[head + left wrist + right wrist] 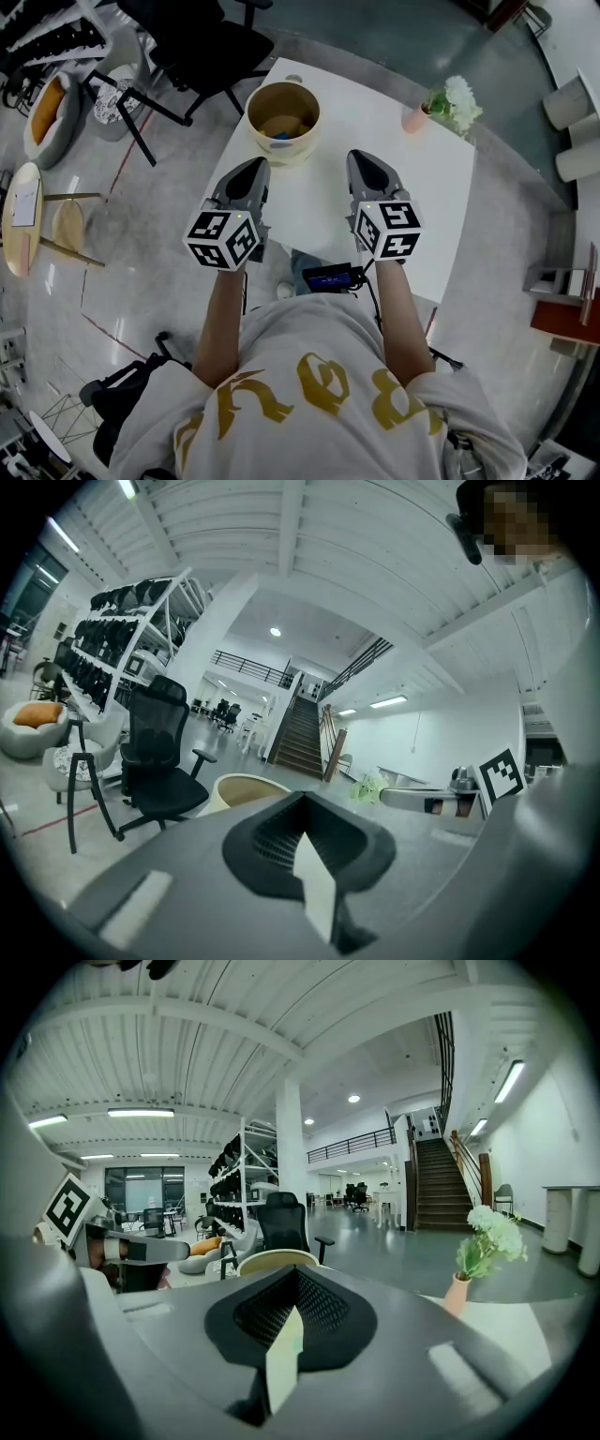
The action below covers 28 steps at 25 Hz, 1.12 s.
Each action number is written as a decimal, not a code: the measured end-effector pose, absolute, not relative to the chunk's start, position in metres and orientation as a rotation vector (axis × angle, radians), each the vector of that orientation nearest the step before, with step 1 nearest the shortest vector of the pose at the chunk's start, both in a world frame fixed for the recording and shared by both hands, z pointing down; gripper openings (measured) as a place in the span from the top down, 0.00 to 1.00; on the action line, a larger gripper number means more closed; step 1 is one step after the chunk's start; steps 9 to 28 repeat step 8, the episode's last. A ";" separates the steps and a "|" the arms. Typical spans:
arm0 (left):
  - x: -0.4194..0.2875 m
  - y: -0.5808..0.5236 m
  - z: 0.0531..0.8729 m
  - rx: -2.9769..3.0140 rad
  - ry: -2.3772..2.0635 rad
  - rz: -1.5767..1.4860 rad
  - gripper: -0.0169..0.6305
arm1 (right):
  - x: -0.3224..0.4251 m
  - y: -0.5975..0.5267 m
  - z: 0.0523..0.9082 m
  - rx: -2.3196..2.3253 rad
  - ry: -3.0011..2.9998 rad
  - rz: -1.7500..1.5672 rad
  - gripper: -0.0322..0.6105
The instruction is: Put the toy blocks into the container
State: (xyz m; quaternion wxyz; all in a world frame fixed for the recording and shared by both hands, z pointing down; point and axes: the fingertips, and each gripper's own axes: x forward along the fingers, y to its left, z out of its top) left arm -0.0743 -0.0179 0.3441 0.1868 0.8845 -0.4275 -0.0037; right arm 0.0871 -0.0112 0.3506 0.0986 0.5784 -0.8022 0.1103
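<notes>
The toy blocks (281, 132) lie inside the round beige container (282, 100), which stands at the far end of the white counter (431, 187). Nearer the person, the left gripper (254, 169) and right gripper (364, 161) hover side by side over the counter, well apart from the container. Both have their fingers pressed together on nothing. A small vase of flowers (448, 103) sits at the far right corner.
</notes>
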 end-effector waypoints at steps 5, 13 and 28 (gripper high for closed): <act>-0.075 -0.017 0.342 2.493 -1.201 -0.009 0.96 | 0.087 -0.011 0.349 1.712 -2.373 0.323 0.92; -0.075 -0.016 0.343 2.494 -1.199 -0.008 0.96 | 0.085 -0.010 0.349 1.711 -2.374 0.324 0.92; -0.075 -0.016 0.343 2.494 -1.199 -0.008 0.96 | 0.085 -0.010 0.349 1.711 -2.374 0.324 0.92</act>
